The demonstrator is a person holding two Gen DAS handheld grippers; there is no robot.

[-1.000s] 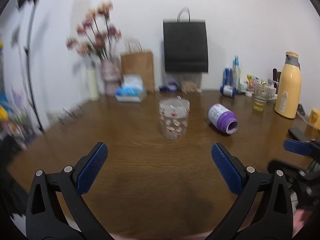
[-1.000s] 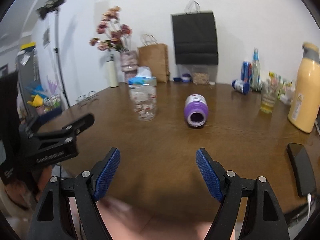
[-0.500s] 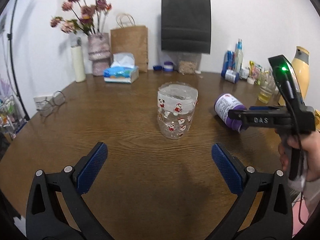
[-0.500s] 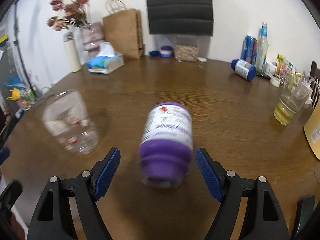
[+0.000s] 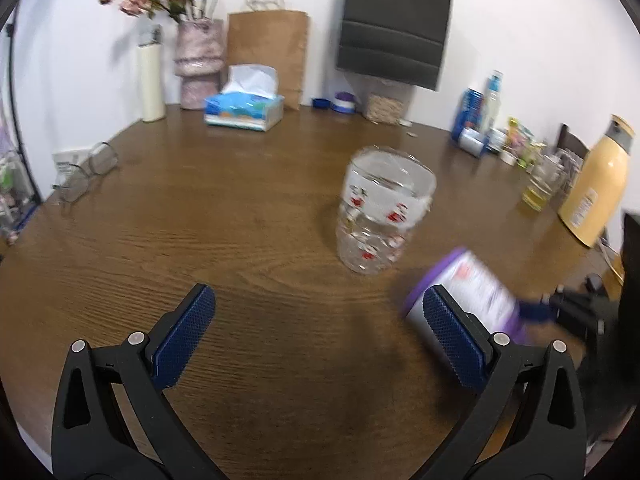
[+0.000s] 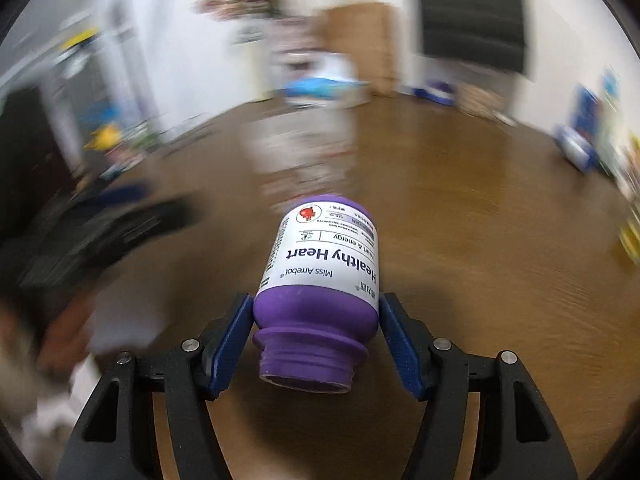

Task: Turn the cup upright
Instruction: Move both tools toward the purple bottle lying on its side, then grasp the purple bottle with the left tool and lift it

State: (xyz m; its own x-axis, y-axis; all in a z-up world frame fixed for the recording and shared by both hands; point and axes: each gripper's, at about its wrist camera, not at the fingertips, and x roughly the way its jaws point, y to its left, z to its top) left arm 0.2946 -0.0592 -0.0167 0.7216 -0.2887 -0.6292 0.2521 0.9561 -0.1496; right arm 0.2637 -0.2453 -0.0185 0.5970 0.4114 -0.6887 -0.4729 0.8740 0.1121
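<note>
A purple bottle-shaped cup [image 6: 320,280] with a white "Healthy Heart" label lies between my right gripper's blue pads [image 6: 234,344], its open mouth toward the camera. My right gripper [image 6: 316,344] is shut on its lower body and holds it off the brown table [image 6: 480,280]. In the left wrist view the same cup [image 5: 472,288] is blurred at the lower right, partly behind my right finger pad. My left gripper [image 5: 320,344] is open and empty over the table. A clear glass with red prints [image 5: 380,216] stands upside down mid-table.
Along the back edge stand a flower vase [image 5: 198,64], a tissue box [image 5: 244,108], paper bags [image 5: 268,56] and small bottles [image 5: 476,120]. A yellow thermos [image 5: 596,184] and a glass of yellow liquid [image 5: 540,188] stand at the right. Eyeglasses [image 5: 84,172] lie at the left.
My right gripper has closed on the purple cup and lifted it off the table, swinging it nearer and left. My left gripper has stayed open and moved closer in.
</note>
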